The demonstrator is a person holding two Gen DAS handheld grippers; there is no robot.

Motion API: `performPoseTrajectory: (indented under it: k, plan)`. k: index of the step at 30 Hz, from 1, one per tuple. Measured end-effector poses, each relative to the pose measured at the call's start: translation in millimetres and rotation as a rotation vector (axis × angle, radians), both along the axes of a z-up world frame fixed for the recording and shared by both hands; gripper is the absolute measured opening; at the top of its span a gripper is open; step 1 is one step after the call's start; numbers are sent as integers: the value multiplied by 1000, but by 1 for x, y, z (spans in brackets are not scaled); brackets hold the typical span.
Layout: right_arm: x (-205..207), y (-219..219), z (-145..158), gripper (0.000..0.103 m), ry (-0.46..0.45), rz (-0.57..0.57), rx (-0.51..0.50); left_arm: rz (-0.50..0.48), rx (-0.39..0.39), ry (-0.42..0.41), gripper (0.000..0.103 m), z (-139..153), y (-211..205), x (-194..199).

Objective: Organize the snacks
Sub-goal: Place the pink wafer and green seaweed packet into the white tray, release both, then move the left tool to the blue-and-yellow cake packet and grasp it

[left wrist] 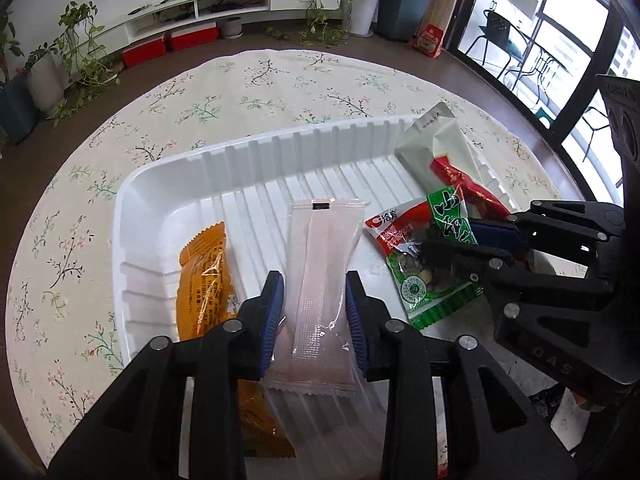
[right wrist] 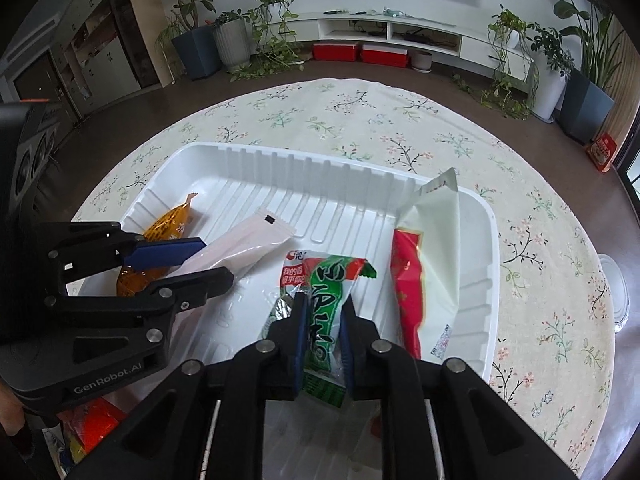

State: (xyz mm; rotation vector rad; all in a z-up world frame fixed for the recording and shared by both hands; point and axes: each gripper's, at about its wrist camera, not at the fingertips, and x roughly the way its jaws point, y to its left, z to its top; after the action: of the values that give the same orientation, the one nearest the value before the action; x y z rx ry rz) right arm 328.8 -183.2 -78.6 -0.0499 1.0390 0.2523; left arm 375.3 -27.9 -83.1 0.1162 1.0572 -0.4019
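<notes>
A white ribbed tray (left wrist: 280, 148) (right wrist: 320, 168) sits on a flowered tablecloth. My left gripper (left wrist: 315, 304) (right wrist: 200, 260) is shut on a pale pink snack packet (left wrist: 324, 264) (right wrist: 248, 244) held over the tray. My right gripper (right wrist: 324, 320) (left wrist: 480, 240) is shut on a green and red snack packet (right wrist: 326, 280) (left wrist: 424, 264), also over the tray. An orange packet (left wrist: 206, 276) (right wrist: 168, 228) lies at the tray's left end. A white and red packet (left wrist: 444, 152) (right wrist: 424, 256) leans on the right end.
The round table (left wrist: 280, 80) (right wrist: 400, 120) stands in a living room with potted plants and a white TV cabinet behind. Red and orange packets (right wrist: 92, 420) lie near the table's front left edge. A clear round object (right wrist: 616, 292) sits at the right edge.
</notes>
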Motion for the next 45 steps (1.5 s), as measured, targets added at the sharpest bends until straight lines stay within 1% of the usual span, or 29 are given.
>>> performPoseTrajectory:
  k: [1, 2, 3, 4, 5, 7, 9, 10, 12, 14, 15, 17, 19, 22, 24, 25, 26, 28, 30, 33, 36, 38, 41, 45]
  plan:
    - [-3, 3, 1, 30, -6, 1, -2, 6, -4, -6, 49, 2, 1, -1]
    - [-4, 2, 3, 35, -12, 2, -1, 13, -9, -16, 55, 4, 3, -2]
    - [-5, 2, 4, 37, -18, 0, -3, 21, -11, -23, 56, 6, 6, -3]
    - [-6, 1, 7, 41, -23, -1, -2, 24, -17, -27, 58, 9, 7, -4]
    - [-7, 1, 9, 43, -29, -5, 0, 27, -21, -32, 62, 13, 9, -4]
    - [-10, -2, 15, 45, -43, -10, 7, 38, -31, -53, 69, 22, 13, -8]
    - [-13, -4, 23, 51, -60, -13, 7, 43, -47, -69, 70, 34, 16, -13]
    - [-16, -6, 29, 56, -72, -16, 9, 45, -51, -79, 71, 40, 18, -17]
    - [-22, -11, 42, 59, -92, -20, 24, 53, -65, -107, 79, 54, 23, -26]
    - [-33, -17, 59, 64, -121, -29, 40, 67, -93, -129, 91, 69, 33, -39]
    - [-41, -20, 69, 65, -140, -31, 53, 75, -114, -141, 93, 79, 39, -48]
    - [-61, -31, 91, 74, -197, -38, 95, 84, -157, -177, 101, 97, 52, -69]
    - [-85, -45, 111, 81, -254, -62, 158, 101, -191, -237, 103, 118, 68, -96]
    - [-120, -64, 128, 84, -293, -86, 269, 101, -195, -304, 103, 139, 86, -132]
    - [-141, -76, 128, 84, -295, -107, 326, 95, -185, -351, 103, 150, 97, -162]
    - [-154, -82, 126, 84, -290, -117, 354, 99, -182, -365, 103, 154, 103, -177]
    - [-165, -86, 122, 84, -284, -130, 370, 111, -174, -362, 103, 156, 109, -190]
    - [-187, -92, 110, 84, -272, -168, 374, 160, -164, -295, 103, 152, 122, -214]
    - [-207, -94, 97, 84, -257, -189, 370, 228, -190, -259, 103, 140, 134, -240]
    - [-233, -93, 72, 84, -208, -206, 379, 300, -196, -184, 102, 113, 140, -277]
    - [-257, -89, 54, 84, -177, -216, 394, 350, -161, -118, 103, 85, 132, -307]
    - [-268, -84, 44, 81, -152, -214, 403, 357, -161, -87, 102, 65, 124, -319]
    - [-278, -75, 35, 77, -131, -209, 391, 374, -133, -50, 102, 42, 110, -328]
    - [-284, -70, 33, 77, -133, -199, 396, 377, -98, -28, 100, 24, 91, -321]
